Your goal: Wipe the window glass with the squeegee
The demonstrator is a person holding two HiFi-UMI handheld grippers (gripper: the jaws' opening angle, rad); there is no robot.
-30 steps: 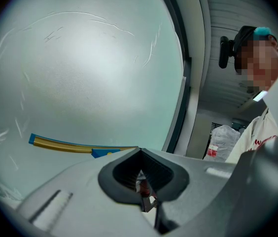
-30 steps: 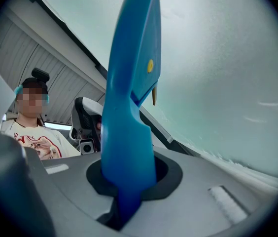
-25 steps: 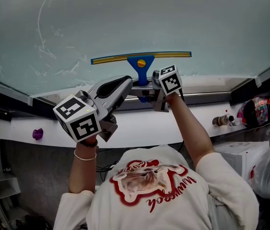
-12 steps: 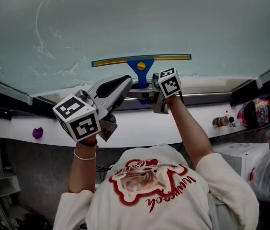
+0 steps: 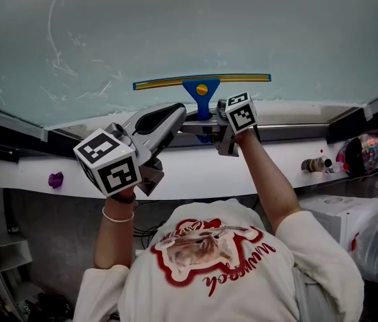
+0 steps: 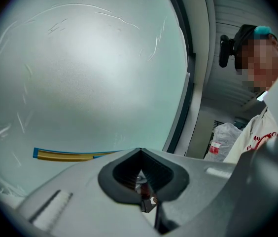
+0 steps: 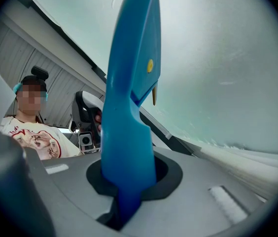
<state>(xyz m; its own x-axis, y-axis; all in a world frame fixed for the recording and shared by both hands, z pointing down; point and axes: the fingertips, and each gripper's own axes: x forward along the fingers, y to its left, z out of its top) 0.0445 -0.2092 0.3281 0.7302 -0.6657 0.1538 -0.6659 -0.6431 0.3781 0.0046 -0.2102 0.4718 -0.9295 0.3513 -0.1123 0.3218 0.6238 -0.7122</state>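
The squeegee (image 5: 202, 81), with a blue handle and a yellow-edged blade, lies flat against the window glass (image 5: 242, 25) just above the lower frame. My right gripper (image 5: 217, 121) is shut on its blue handle (image 7: 128, 107), which rises out of the jaws toward the glass. My left gripper (image 5: 174, 115) hangs to the left of the handle, a little below the blade, shut with nothing in it. In the left gripper view the blade (image 6: 65, 155) shows low on the glass beyond the left gripper (image 6: 141, 171).
The window's lower frame (image 5: 296, 123) and a white ledge (image 5: 196, 170) run under the blade. A purple object (image 5: 55, 179) sits on the ledge at left, small bottles (image 5: 316, 164) at right. Streaks (image 5: 58, 52) mark the glass at upper left.
The squeegee has slid slightly down the glass toward the lower frame with my right gripper. The left gripper has barely moved.
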